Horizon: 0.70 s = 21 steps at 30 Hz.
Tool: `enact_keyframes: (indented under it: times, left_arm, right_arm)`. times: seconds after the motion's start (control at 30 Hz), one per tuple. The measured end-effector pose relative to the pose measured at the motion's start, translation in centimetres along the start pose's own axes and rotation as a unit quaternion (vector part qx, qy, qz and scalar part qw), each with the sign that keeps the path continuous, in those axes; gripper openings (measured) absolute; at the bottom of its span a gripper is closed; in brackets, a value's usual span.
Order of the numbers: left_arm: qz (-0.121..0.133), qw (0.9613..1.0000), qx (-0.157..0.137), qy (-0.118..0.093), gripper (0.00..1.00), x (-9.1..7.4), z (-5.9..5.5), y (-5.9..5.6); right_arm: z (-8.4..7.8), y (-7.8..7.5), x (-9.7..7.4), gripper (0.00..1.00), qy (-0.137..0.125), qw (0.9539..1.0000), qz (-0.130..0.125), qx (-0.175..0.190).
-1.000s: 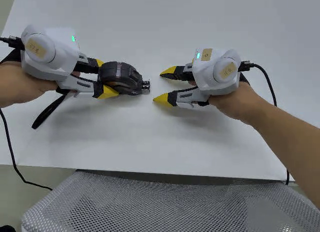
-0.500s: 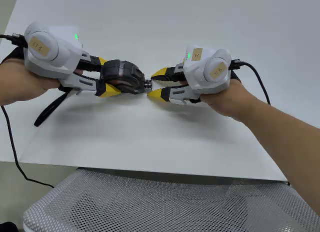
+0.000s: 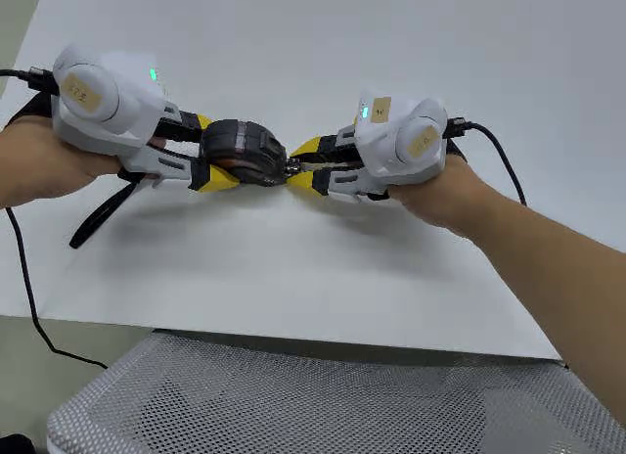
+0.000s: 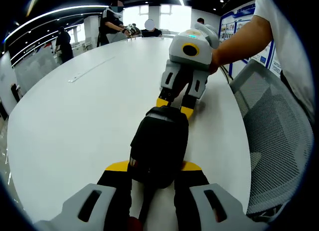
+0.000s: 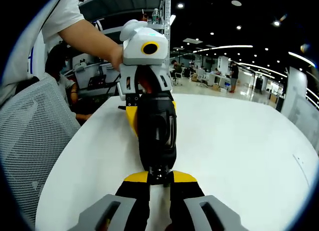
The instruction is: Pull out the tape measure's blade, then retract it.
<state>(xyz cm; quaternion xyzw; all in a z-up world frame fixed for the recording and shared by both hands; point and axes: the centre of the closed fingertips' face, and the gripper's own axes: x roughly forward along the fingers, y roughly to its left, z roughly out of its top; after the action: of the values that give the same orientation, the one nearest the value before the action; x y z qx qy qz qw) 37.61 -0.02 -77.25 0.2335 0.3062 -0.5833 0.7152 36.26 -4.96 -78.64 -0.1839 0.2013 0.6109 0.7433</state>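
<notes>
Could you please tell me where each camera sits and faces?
Head view: headset, down at white table; left hand and right hand show.
Left gripper view: left gripper, along jaws clamping black rounded tape measure, facing right gripper.
Right gripper view: right gripper, jaws on its hook, facing left gripper.
All share the tape measure.

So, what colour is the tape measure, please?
Black; the tape measure shows best in the right gripper view.

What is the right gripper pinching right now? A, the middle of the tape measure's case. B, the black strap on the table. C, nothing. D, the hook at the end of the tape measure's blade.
D: the right gripper's yellow tips sit closed on the hook at the mouth of the tape measure, whose case the left gripper holds.
</notes>
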Motion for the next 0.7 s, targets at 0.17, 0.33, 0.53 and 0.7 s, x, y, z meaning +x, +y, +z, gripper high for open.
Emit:
enact_keyframes:
  times: [0.17,0.33,0.53,0.7]
  left_arm:
    - [0.001,1.0,0.004,0.001,0.27,0.03,-0.02,0.04]
    - [0.001,1.0,0.009,0.004,0.26,0.02,-0.01,0.05]
    - [-0.001,0.9999,0.011,0.0,0.26,-0.04,0.07,-0.13]
    - [0.0,0.9999,0.014,-0.001,0.26,-0.07,0.04,-0.15]
  right_arm:
    - [-0.1,0.01,0.06,0.1,0.0,1.0,-0.002,0.002]
    - [-0.13,0.03,0.06,0.1,0.001,1.0,-0.003,0.0]
    - [-0.19,0.0,0.04,0.09,0.001,1.0,-0.001,0.0]
    - [-0.22,0.01,0.08,0.09,0.001,1.0,0.001,-0.001]
